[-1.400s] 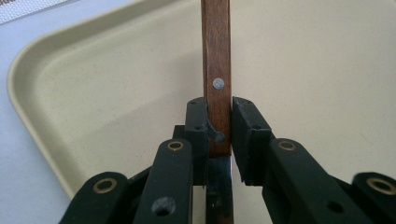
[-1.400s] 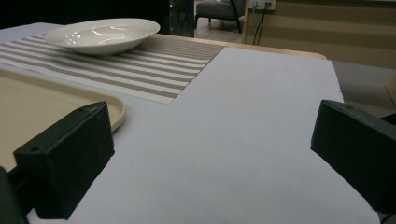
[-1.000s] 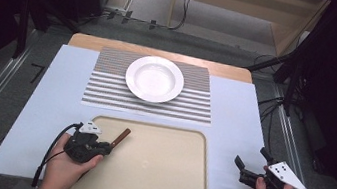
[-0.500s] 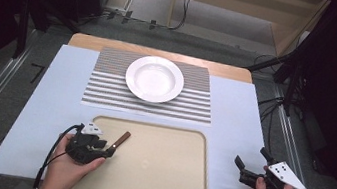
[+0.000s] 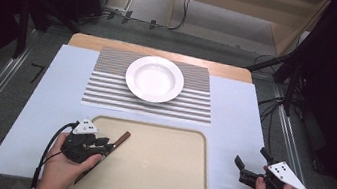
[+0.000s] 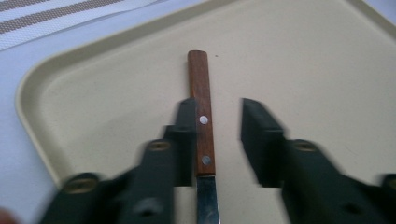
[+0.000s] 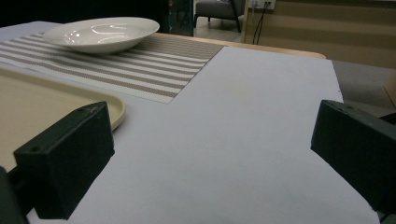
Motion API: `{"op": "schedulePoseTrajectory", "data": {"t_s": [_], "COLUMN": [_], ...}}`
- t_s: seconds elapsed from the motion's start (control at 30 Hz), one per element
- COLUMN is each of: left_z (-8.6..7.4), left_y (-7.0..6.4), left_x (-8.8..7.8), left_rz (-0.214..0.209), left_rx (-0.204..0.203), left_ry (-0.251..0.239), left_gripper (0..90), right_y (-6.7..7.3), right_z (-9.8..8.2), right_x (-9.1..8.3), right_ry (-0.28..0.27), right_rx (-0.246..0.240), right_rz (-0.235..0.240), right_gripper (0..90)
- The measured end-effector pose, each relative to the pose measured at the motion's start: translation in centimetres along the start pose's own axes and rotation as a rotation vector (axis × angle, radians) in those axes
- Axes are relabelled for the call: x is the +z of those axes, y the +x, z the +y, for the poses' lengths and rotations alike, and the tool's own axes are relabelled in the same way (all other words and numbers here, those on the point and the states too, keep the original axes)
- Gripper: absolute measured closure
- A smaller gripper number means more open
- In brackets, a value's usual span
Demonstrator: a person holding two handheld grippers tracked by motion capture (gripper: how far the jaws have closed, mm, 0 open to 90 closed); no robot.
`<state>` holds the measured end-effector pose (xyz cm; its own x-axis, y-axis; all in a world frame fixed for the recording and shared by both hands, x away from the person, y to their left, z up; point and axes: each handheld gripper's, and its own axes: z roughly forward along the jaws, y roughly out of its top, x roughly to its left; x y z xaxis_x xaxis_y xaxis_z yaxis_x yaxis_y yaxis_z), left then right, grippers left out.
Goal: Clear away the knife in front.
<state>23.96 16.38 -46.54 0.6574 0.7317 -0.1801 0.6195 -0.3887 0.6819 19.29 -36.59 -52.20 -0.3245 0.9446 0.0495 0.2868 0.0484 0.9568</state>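
Note:
A knife with a brown wooden handle [image 6: 198, 79] and steel blade lies flat on the beige tray [image 6: 303, 60] near its left rim. My left gripper [image 6: 219, 107] is open around the handle: the left jaw touches its side and the right jaw stands clear of it. From above, the left gripper [image 5: 101, 142] sits over the tray's [image 5: 159, 174] left edge, with the knife handle [image 5: 122, 138] poking out beyond the jaws. My right gripper [image 5: 249, 161] hovers open over the table to the right of the tray, with nothing between its jaws [image 7: 212, 126].
A white deep plate [image 5: 154, 78] rests on a striped placemat [image 5: 106, 90] behind the tray. The pale blue table cover [image 5: 237, 125] ends close to the right hand. Dark floor, metal rails and cables surround the table.

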Motion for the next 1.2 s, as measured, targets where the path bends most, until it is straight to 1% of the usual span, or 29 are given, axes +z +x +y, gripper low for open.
{"op": "schedulePoseTrajectory", "data": {"t_s": [0.03,0.07,0.13,0.17,0.2,0.27,0.33,0.37,0.4,0.43,0.53,0.57,0.67,0.77,0.83,0.9,0.97,1.0,1.03,1.07,1.2], "left_z": [0.0,0.0,0.0,0.0,-0.1,-0.1,-0.1,-0.2,-0.2,-0.2,-0.5,-0.6,-0.8,-1.1,-1.3,-1.6,-1.9,-1.9,-2.1,-2.1,-2.5], "left_y": [-0.1,-0.1,-0.2,-0.2,-0.3,-0.5,-0.6,-0.7,-0.7,-0.7,-0.7,-0.6,-0.4,-0.1,0.2,0.5,1.0,1.0,1.4,1.4,2.2], "left_x": [0.0,0.0,0.4,0.4,0.7,1.5,1.8,2.4,2.4,2.6,3.0,3.0,2.8,2.6,2.4,2.1,1.6,1.6,1.3,1.3,0.8], "left_rz": [-0.017,-0.017,-0.033,-0.033,-0.042,-0.05,-0.054,-0.047,-0.047,-0.046,-0.026,-0.026,-0.015,-0.004,-0.012,-0.009,-0.007,-0.007,-0.008,-0.008,0.005], "left_rx": [0.01,0.01,0.02,0.02,0.019,0.031,0.033,0.038,0.038,0.043,0.045,0.042,0.048,0.043,0.038,0.036,0.023,0.023,0.015,0.015,0.002], "left_ry": [-0.004,-0.004,0.018,0.018,0.027,0.056,0.064,0.079,0.079,0.09,0.104,0.108,0.116,0.121,0.119,0.115,0.11,0.11,0.106,0.106,0.097], "left_gripper": [89.9,90.0,90.0,90.0,90.0,90.0,90.0,90.0,90.0,90.0,90.0,90.0,90.0,90.0,90.0,90.0,90.0,90.0,90.0,90.0,90.0], "right_y": [0.0,0.0,0.0,0.0,0.0,0.0,0.0,0.0,0.0,0.0,0.0,0.0,0.0,0.0,0.0,0.0,0.0,0.0,0.0,0.0,0.0], "right_z": [0.0,0.0,0.0,0.0,0.0,0.0,0.0,0.0,0.0,0.0,0.0,0.0,0.0,0.0,0.0,0.0,0.0,0.0,0.0,0.0,0.0], "right_x": [0.0,0.0,0.0,0.0,0.0,0.0,0.0,0.0,0.0,0.0,0.0,0.0,0.0,0.0,0.0,0.0,0.0,0.0,0.0,0.0,0.0], "right_ry": [0.0,0.0,0.0,0.0,0.0,0.002,0.001,0.001,0.001,0.001,0.001,0.001,0.0,0.0,0.001,0.0,0.002,0.002,0.002,0.002,0.003], "right_rx": [0.0,0.0,-0.002,-0.002,-0.003,-0.001,-0.001,-0.002,-0.002,-0.001,-0.003,-0.003,-0.003,-0.002,-0.001,-0.002,0.0,0.0,-0.001,-0.001,-0.001], "right_rz": [0.0,0.0,0.0,0.0,0.0,0.0,-0.001,0.0,0.0,0.0,0.0,0.0,0.0,0.0,0.0,0.0,-0.001,-0.001,-0.002,-0.002,-0.002], "right_gripper": [0.0,0.0,0.0,0.0,0.0,0.0,0.0,0.0,0.0,0.0,0.0,0.0,0.0,0.0,0.0,0.0,0.0,0.0,0.0,0.0,0.0]}}
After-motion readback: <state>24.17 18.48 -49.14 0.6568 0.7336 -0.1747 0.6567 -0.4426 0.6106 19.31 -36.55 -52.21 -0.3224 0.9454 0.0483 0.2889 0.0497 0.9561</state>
